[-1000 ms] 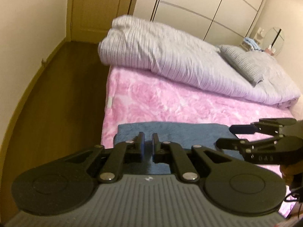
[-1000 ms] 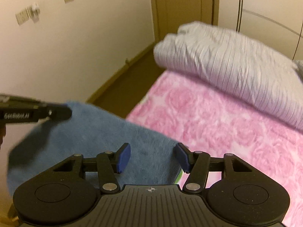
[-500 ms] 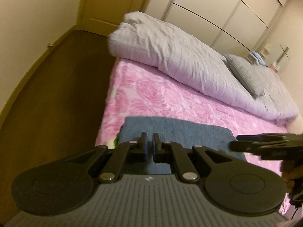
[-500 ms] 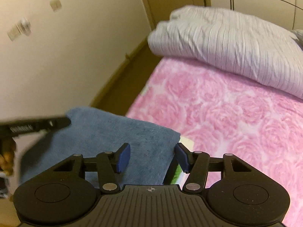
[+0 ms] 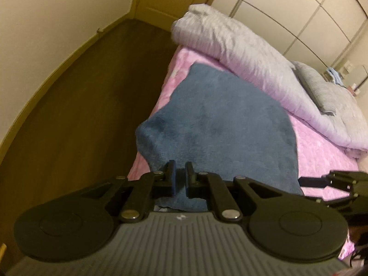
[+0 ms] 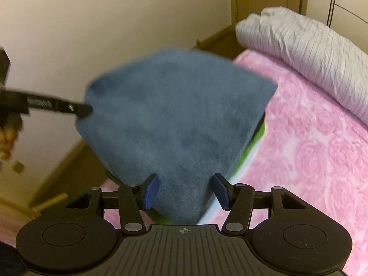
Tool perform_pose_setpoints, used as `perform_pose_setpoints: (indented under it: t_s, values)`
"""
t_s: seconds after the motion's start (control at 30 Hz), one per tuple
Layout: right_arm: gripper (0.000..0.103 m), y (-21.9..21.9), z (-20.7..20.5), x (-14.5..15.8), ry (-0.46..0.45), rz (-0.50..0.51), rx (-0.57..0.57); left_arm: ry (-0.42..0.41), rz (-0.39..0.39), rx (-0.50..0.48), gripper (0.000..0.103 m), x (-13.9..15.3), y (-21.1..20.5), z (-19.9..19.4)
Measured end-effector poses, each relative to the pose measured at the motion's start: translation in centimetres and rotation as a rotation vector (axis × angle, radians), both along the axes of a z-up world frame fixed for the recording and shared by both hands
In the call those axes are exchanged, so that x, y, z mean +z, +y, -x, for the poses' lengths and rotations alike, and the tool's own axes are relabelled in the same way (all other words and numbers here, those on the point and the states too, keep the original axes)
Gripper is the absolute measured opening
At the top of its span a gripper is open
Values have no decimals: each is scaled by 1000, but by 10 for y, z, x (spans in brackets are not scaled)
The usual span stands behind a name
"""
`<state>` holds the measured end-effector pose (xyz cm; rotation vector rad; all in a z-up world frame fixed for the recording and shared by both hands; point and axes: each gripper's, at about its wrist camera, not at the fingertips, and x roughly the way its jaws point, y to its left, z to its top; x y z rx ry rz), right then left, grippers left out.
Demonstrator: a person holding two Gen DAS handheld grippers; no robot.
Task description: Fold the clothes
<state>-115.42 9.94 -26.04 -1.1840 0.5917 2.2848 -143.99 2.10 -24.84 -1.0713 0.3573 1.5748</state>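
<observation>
Towel (image 5: pixel 220 124) edge pinched in left fingers (image 5: pixel 171 178) — right fingers (image 6: pixel 151 189) spread, straddling its corner.

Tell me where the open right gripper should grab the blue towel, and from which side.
Probably the near corner of the blue towel, where it tapers to a point between the right gripper's spread blue pads. Come in along the fingers, straight over that edge. The left gripper already pinches the opposite near edge, so this pairs the grips.
</observation>
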Motion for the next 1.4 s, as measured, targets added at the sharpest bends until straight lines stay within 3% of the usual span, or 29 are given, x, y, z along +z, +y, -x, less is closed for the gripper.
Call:
perform_pose_setpoints:
  t_s: [0.17, 0.37, 0.57, 0.83, 1.07, 1.23, 1.4]
  values:
    - [57, -4, -9, 12, 26, 15, -53, 36, 20, 80, 7, 24, -8, -20]
    - [59, -17, -45, 40, 125, 118, -154, 151, 46, 162, 30, 73, -30, -78]
    - [60, -36, -81, 66, 184, 119, -150, 254, 91, 193, 32, 105, -53, -149]
    - [60, -37, -137, 92, 190, 62, 22, 333, 145, 397, 36, 118, -79, -254]
    - [60, -26, -211, 100, 116, 7, 204, 328, 167, 588, 36, 116, -86, -359]
    - [60, -13, -260, 107, 118, -3, 295, 389, 164, 670, 36, 122, -91, -439]
    - [60, 1, -293, 116, 134, -43, 319, 401, 127, 725, 36, 130, -90, -482]
